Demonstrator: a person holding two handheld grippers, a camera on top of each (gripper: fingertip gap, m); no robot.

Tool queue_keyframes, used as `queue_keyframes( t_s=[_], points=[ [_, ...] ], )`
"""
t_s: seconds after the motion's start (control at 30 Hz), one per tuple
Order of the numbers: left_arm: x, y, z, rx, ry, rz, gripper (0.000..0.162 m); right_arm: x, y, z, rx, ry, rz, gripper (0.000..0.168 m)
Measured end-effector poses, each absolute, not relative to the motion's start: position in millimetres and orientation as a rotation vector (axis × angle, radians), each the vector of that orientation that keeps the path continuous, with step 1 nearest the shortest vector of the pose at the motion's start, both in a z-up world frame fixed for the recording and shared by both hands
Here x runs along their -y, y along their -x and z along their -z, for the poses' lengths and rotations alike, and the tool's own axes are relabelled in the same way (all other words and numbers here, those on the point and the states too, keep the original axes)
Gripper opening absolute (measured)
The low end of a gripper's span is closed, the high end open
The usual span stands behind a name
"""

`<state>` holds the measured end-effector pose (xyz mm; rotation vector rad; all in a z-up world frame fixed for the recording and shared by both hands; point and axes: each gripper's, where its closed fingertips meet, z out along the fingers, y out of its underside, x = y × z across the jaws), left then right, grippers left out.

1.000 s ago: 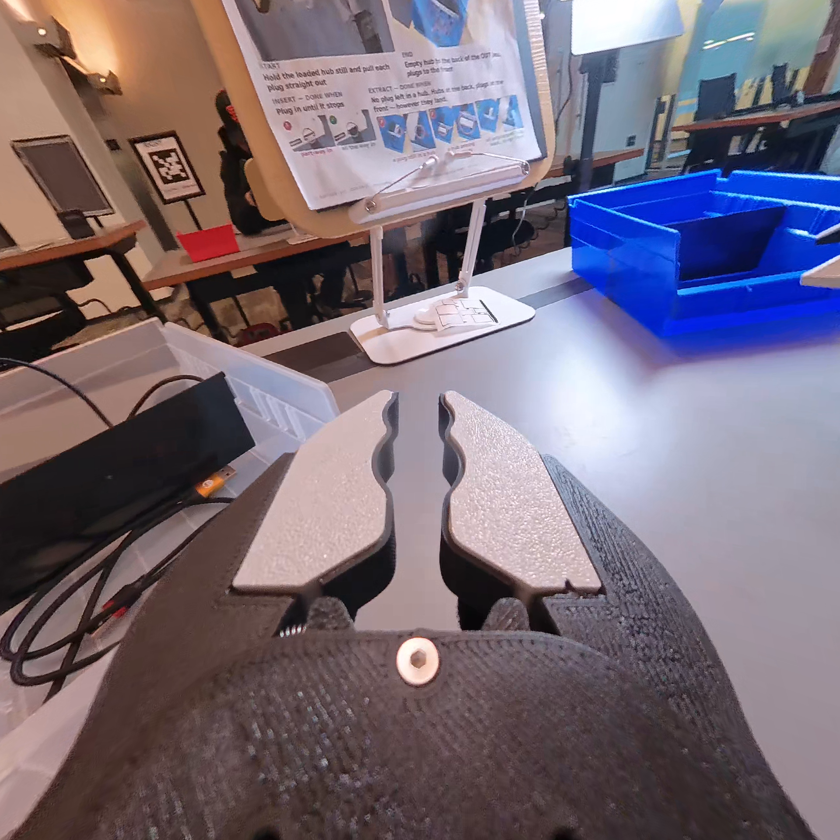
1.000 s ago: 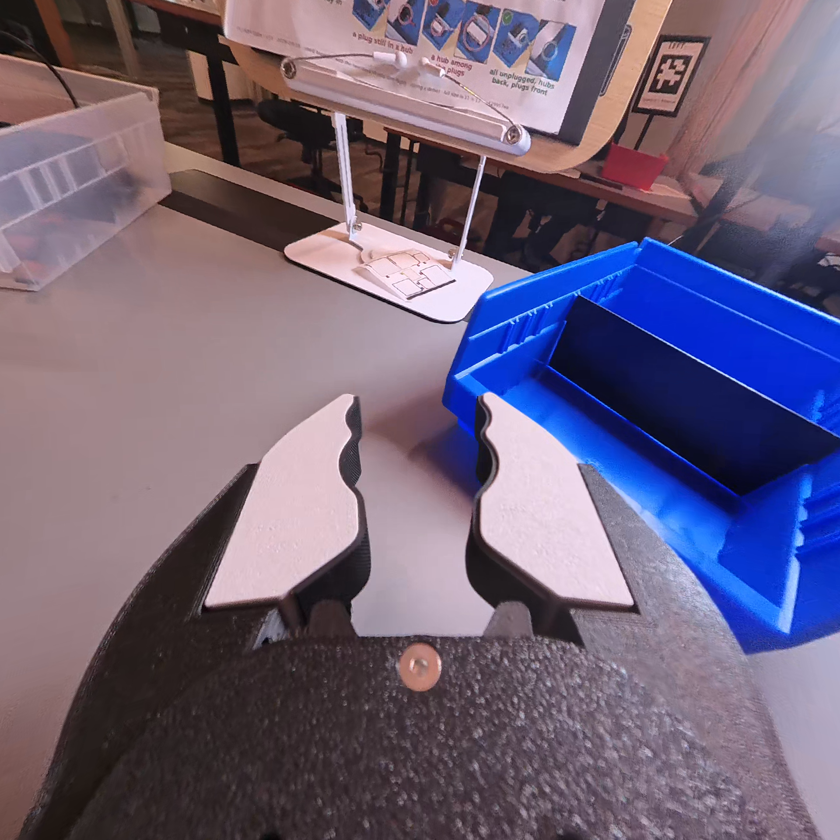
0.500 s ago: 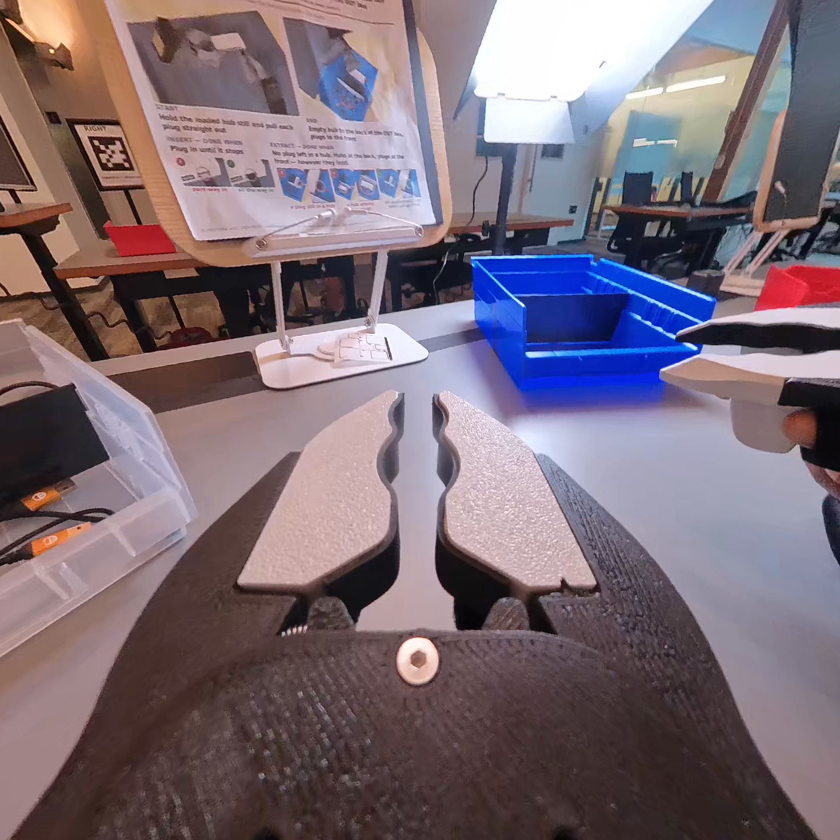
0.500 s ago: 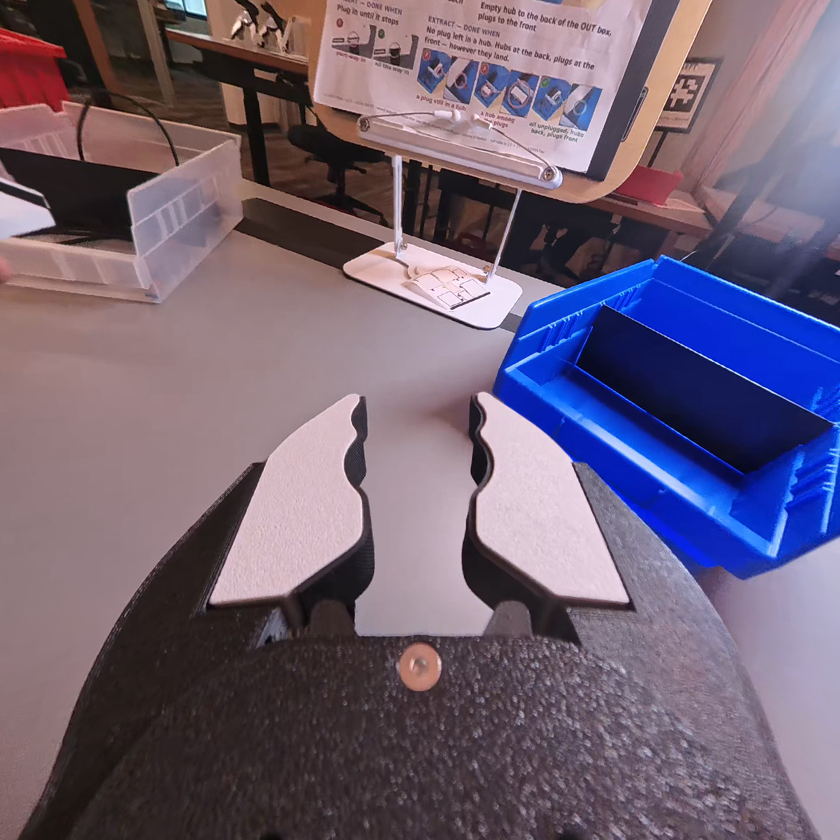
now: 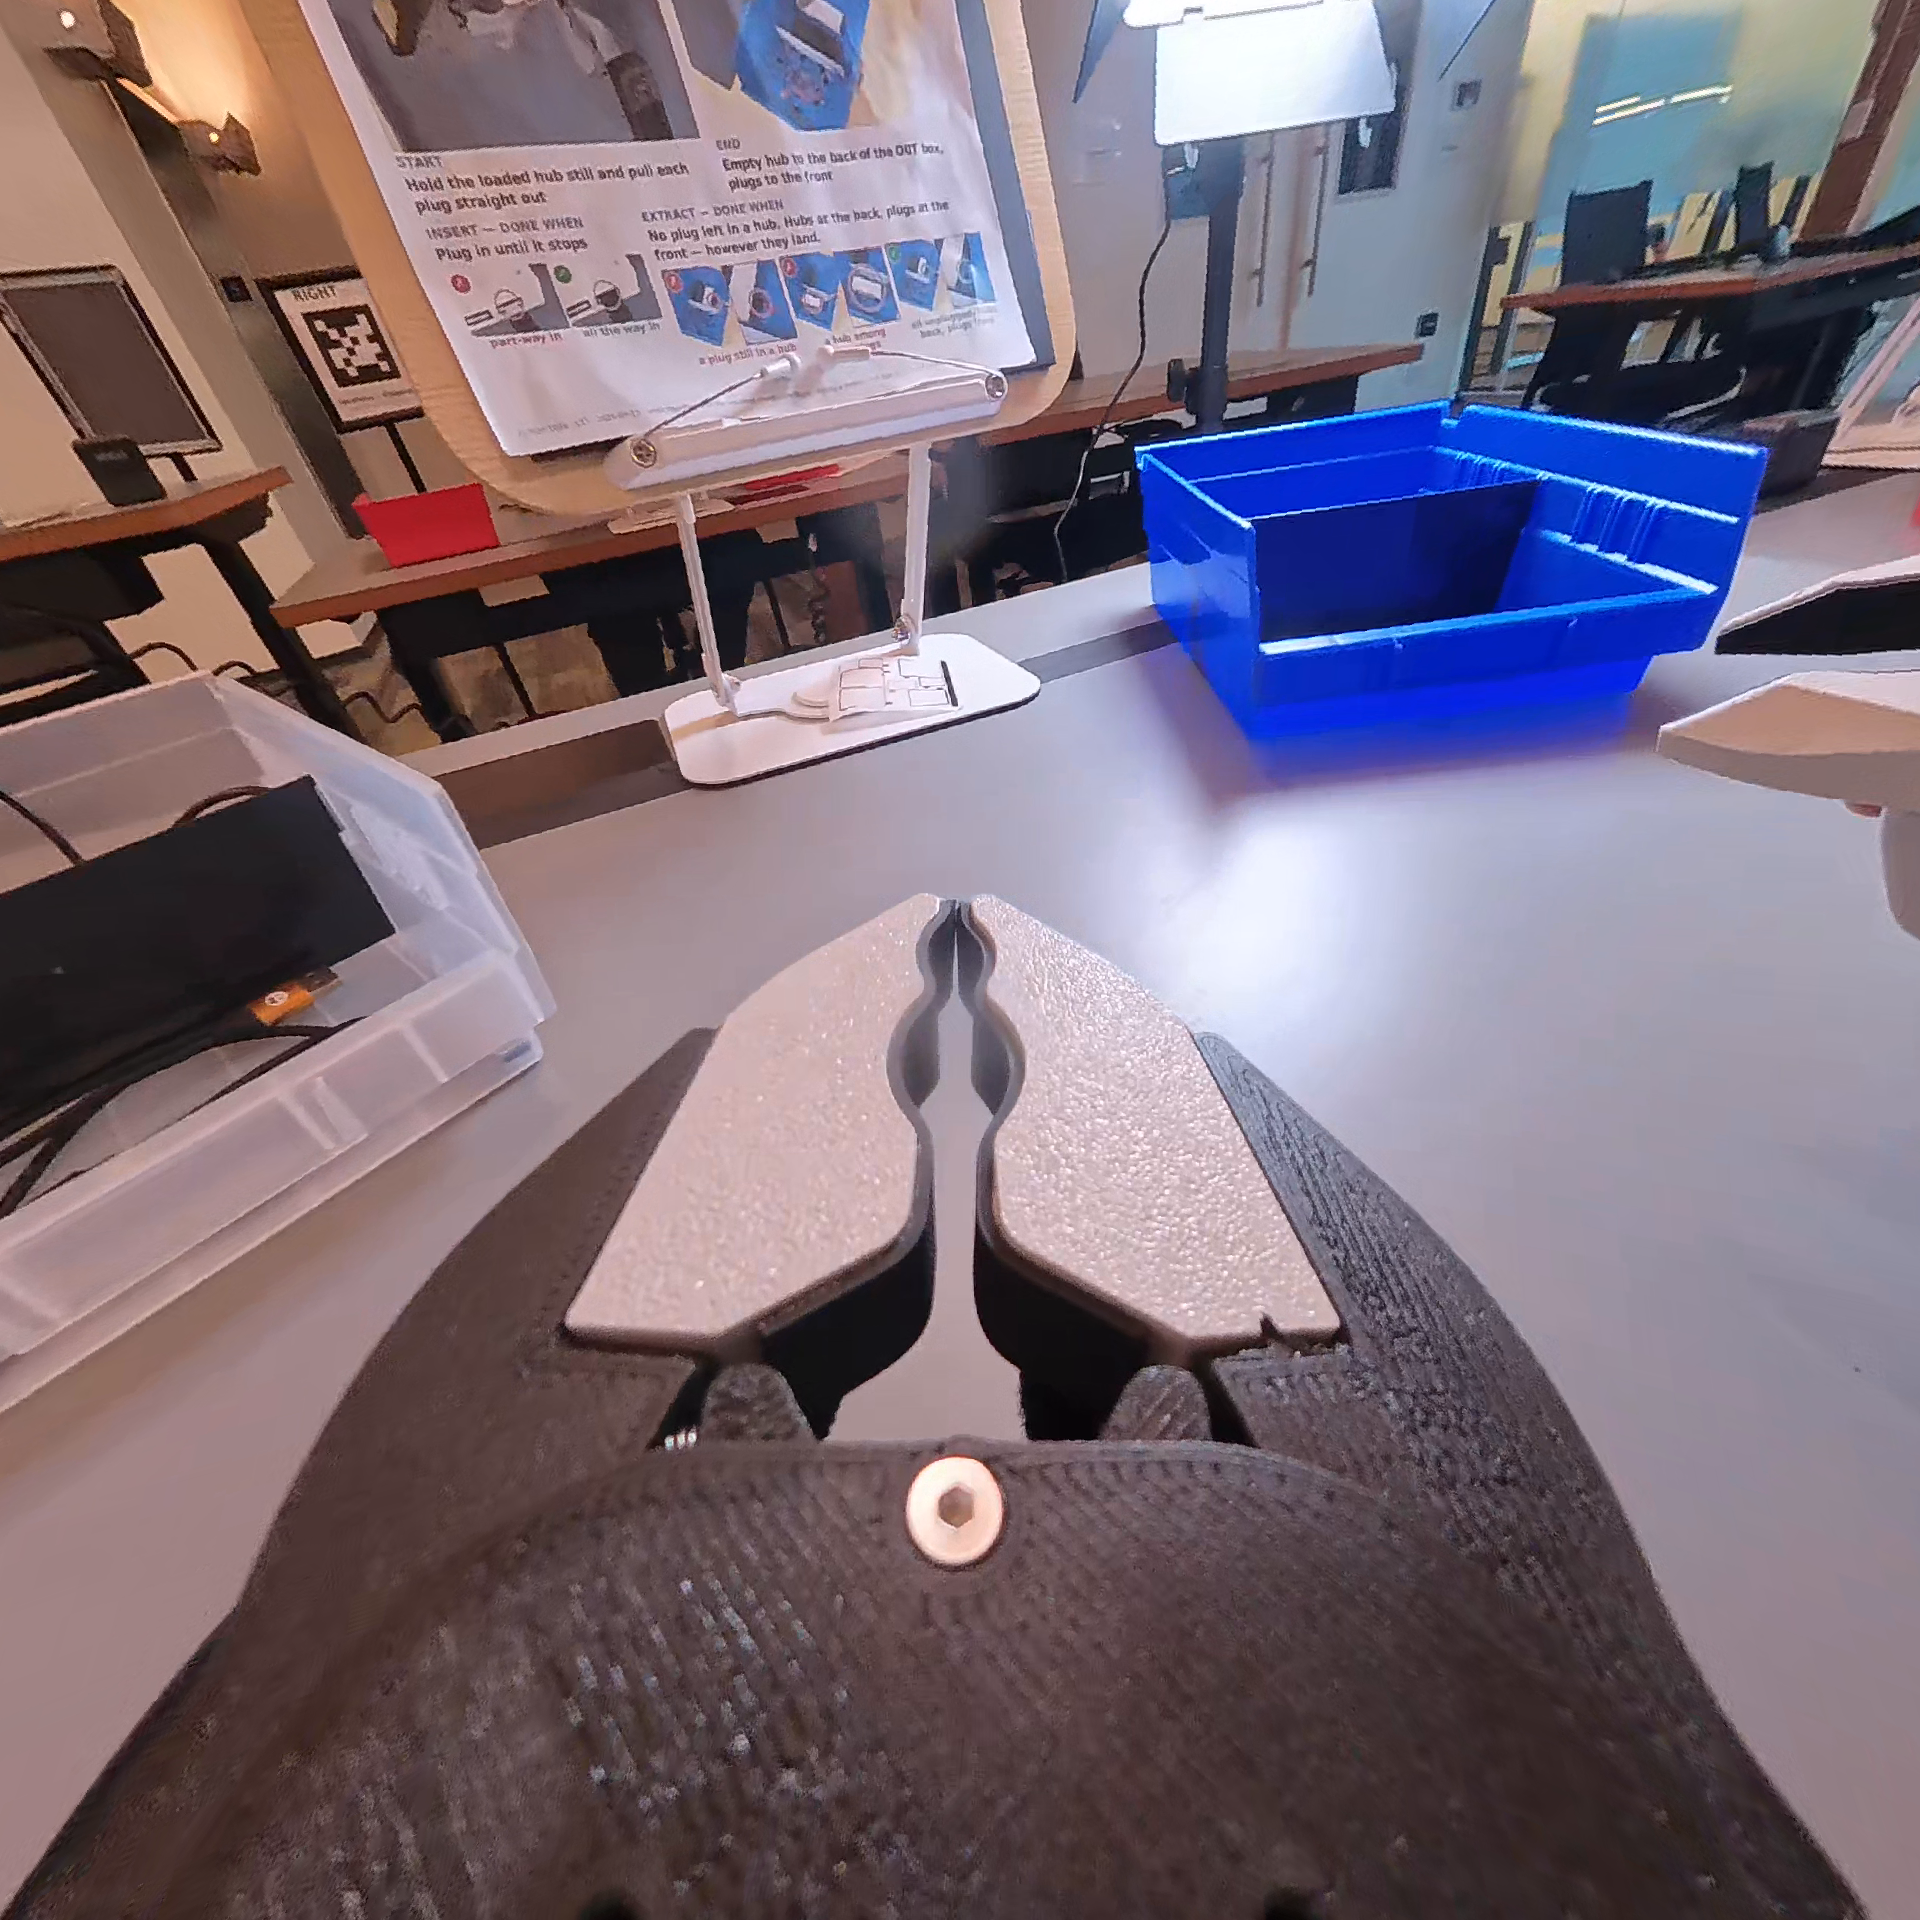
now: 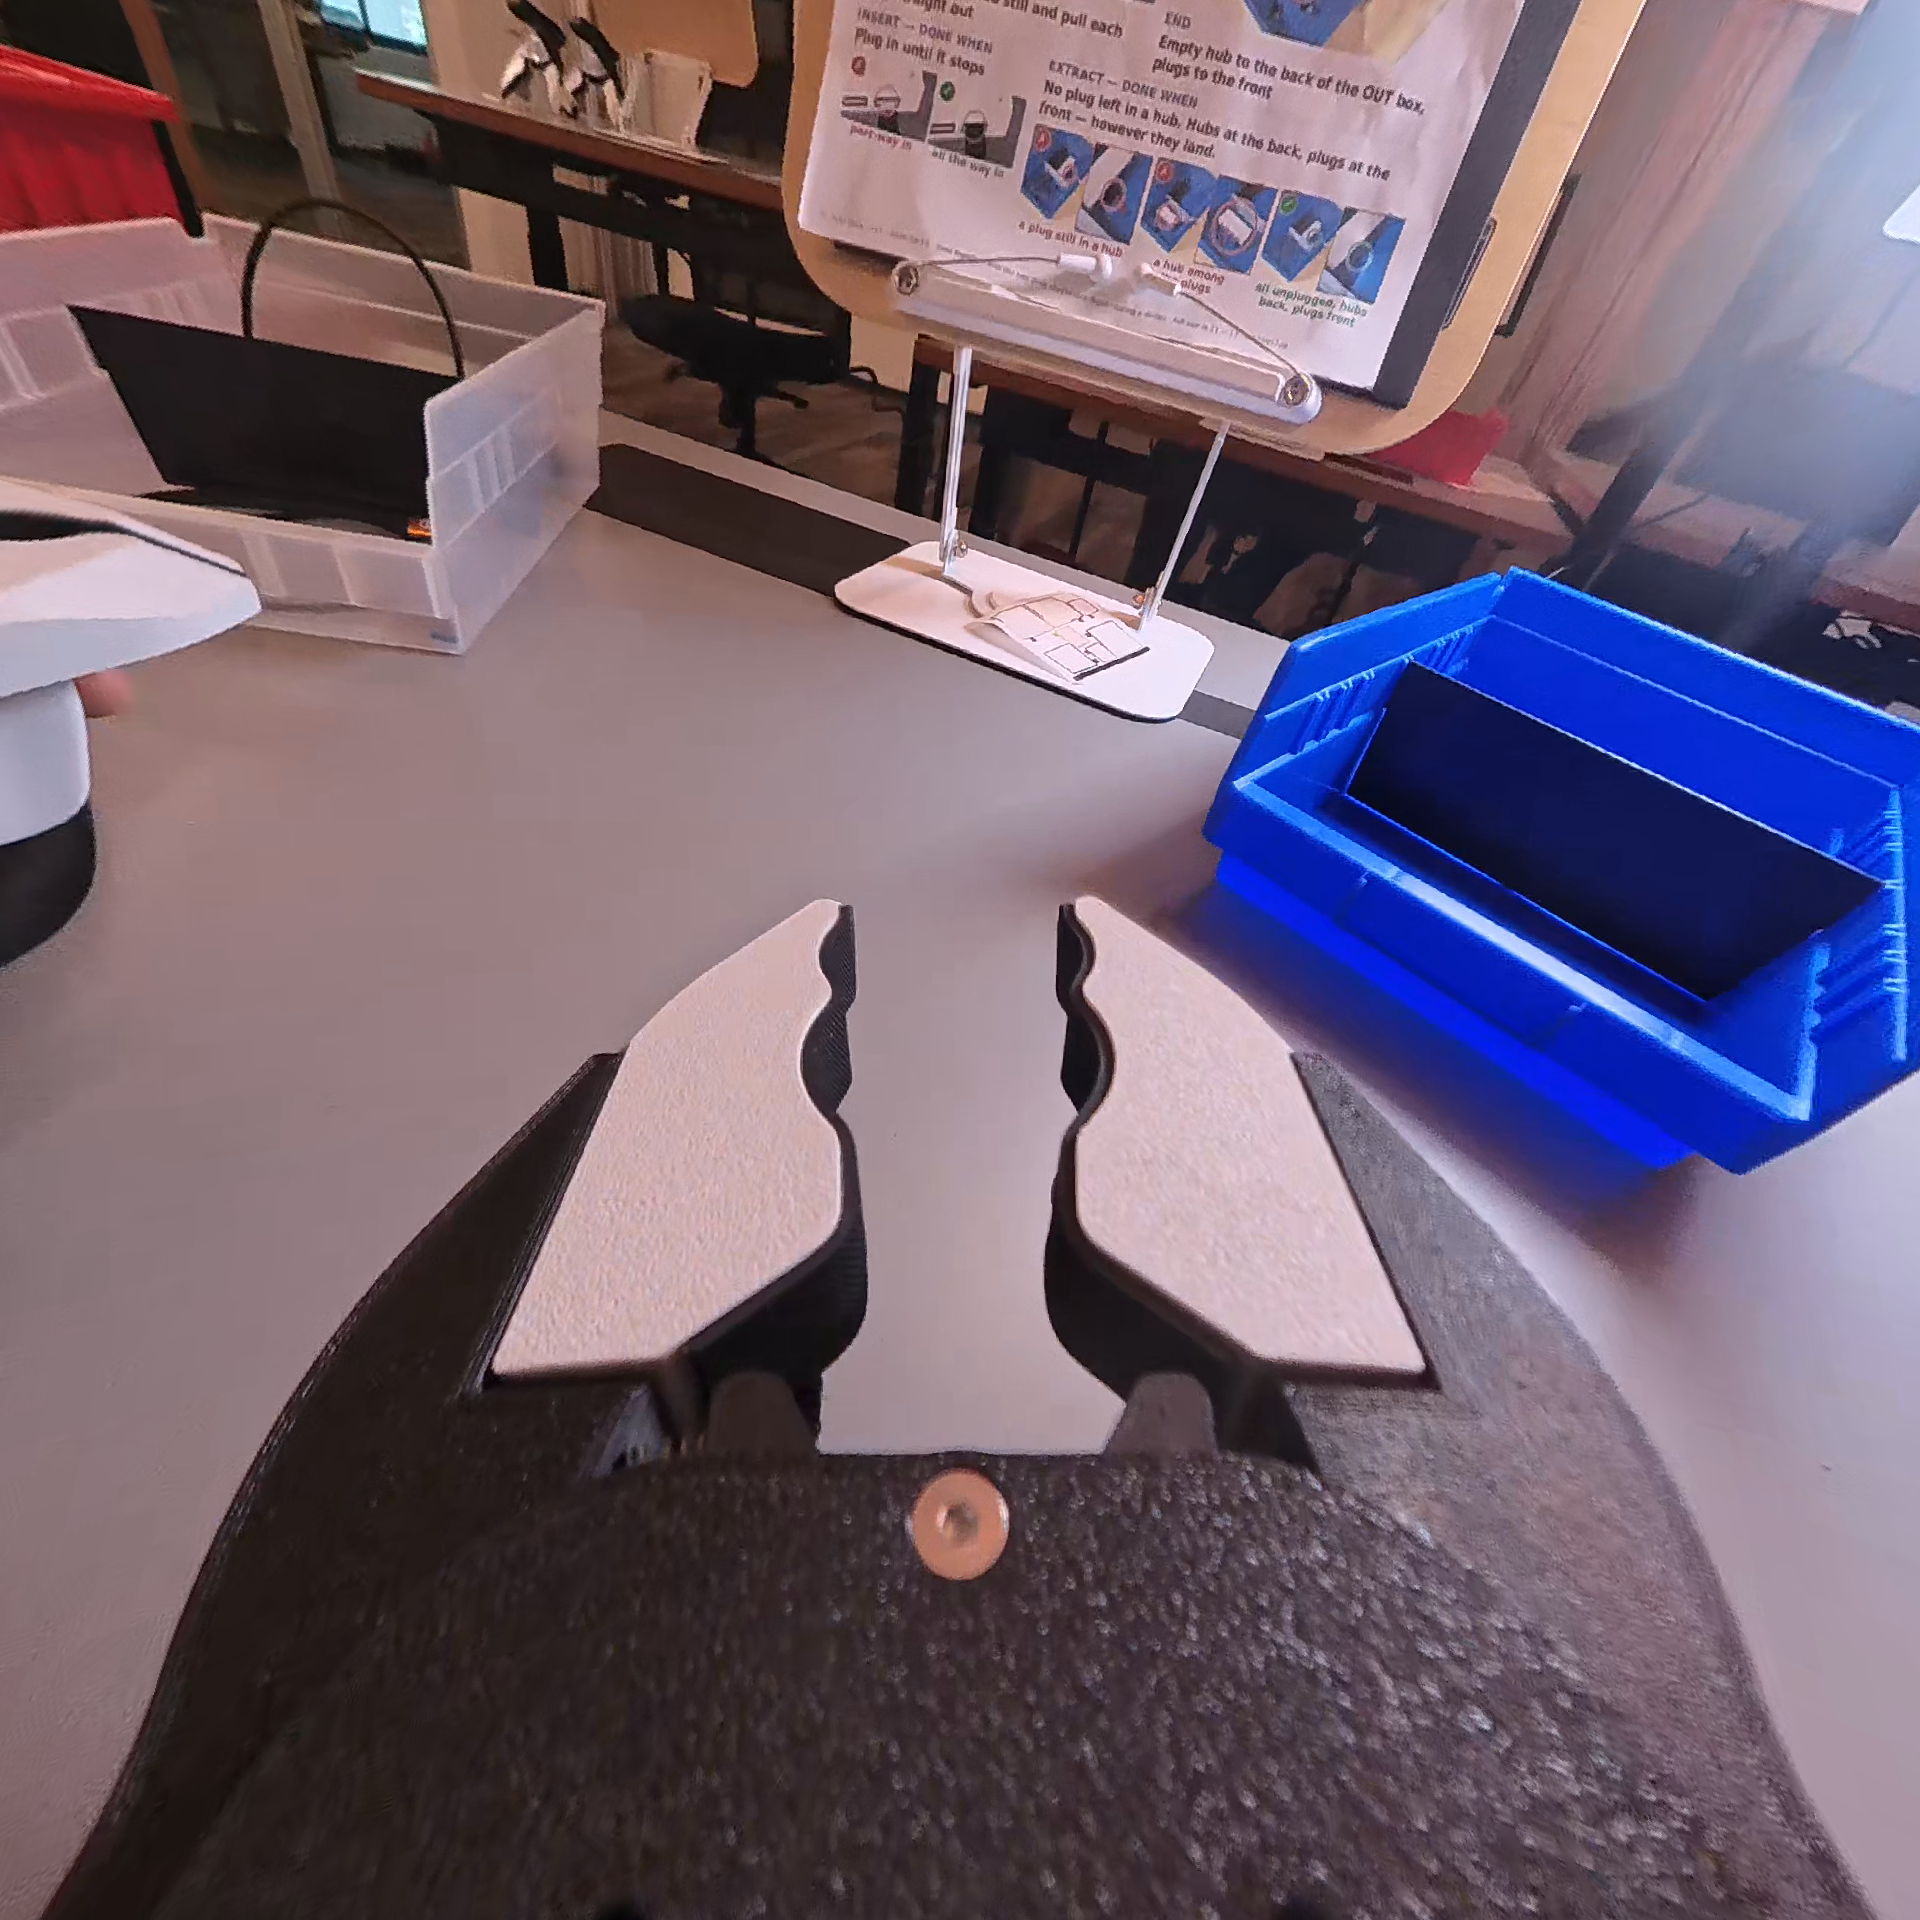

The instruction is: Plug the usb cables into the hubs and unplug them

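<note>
The left hand-held gripper (image 5: 954, 914) has just clenched on nothing above the bench (image 5: 1351, 1039); the right hand-held gripper (image 6: 956, 920) stays released. The cables (image 5: 156, 1070) lie far left in the clear bin (image 5: 457, 997), the blue bin (image 6: 1558, 997) empty right. Likely no plugging started.

Each gripper, the left gripper (image 5: 956, 920) and the right gripper (image 6: 956, 920), is built on a black, coarsely textured printed body. Two pale grey, grained fingers (image 5: 779, 1143) with wavy black inner edges are fitted. A silver hex-socket screw (image 5: 954, 1509) is set centrally behind the fingers.
</note>
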<state>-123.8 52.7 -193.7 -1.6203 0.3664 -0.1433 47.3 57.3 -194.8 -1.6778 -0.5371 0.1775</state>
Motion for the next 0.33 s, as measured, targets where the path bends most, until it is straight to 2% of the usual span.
queue_keyframes(
  t_s=[0.33],
  points=[
    [-57.6, 127.0, 202.1, -0.375, 1.667, 0.133, 0.026, -59.4, -42.6, 199.8, 0.547, 1.654, -0.240, 0.037]
  ],
)
